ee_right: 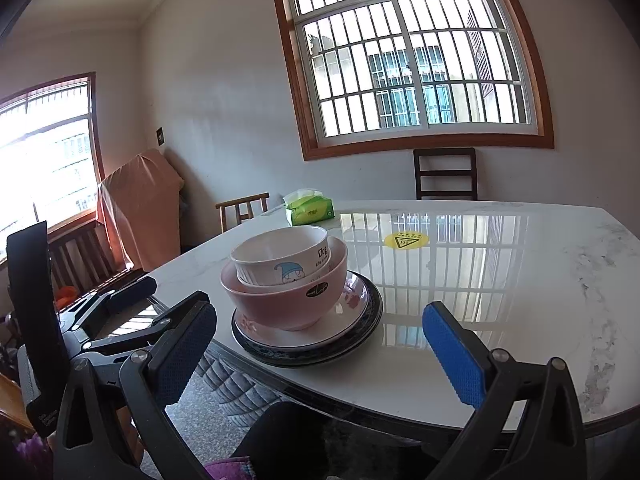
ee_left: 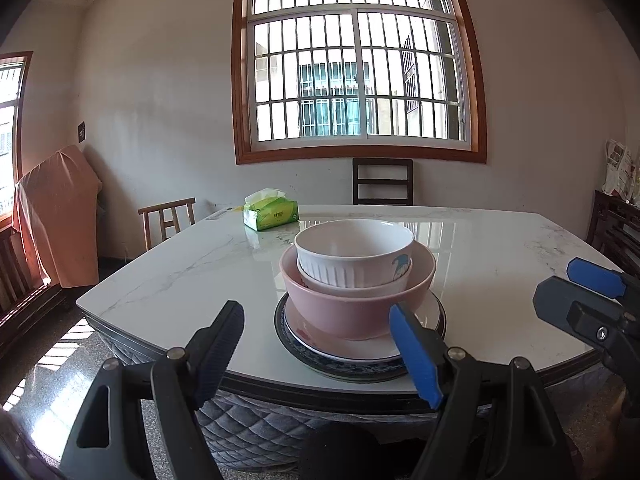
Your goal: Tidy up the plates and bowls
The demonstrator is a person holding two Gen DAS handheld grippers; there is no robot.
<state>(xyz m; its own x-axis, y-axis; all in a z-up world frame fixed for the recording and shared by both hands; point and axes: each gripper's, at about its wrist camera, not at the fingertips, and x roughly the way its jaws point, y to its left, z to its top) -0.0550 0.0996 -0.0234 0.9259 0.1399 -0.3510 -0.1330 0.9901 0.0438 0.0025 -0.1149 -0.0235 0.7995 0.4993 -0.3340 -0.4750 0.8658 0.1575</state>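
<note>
One stack stands near the front edge of the white marble table (ee_left: 500, 280). From the bottom it is a blue-rimmed plate (ee_left: 352, 368), a white flowered plate (ee_left: 320, 340), a pink bowl (ee_left: 352, 312) and a white ribbed bowl (ee_left: 354, 256) with a cartoon print. The same stack shows in the right wrist view, with the pink bowl (ee_right: 284, 300) under the white bowl (ee_right: 280, 256). My left gripper (ee_left: 316, 308) is open just short of the stack, touching nothing. My right gripper (ee_right: 318, 312) is open too, off to the stack's right, and empty. Each gripper shows in the other's view: right gripper (ee_left: 576, 288), left gripper (ee_right: 120, 304).
A green tissue pack (ee_left: 271, 212) lies at the table's far left. A round yellow sticker (ee_right: 401, 240) is on the tabletop behind the stack. Wooden chairs (ee_left: 382, 182) stand at the far side and left corner. A cloth-covered object (ee_left: 56, 216) leans by the left wall.
</note>
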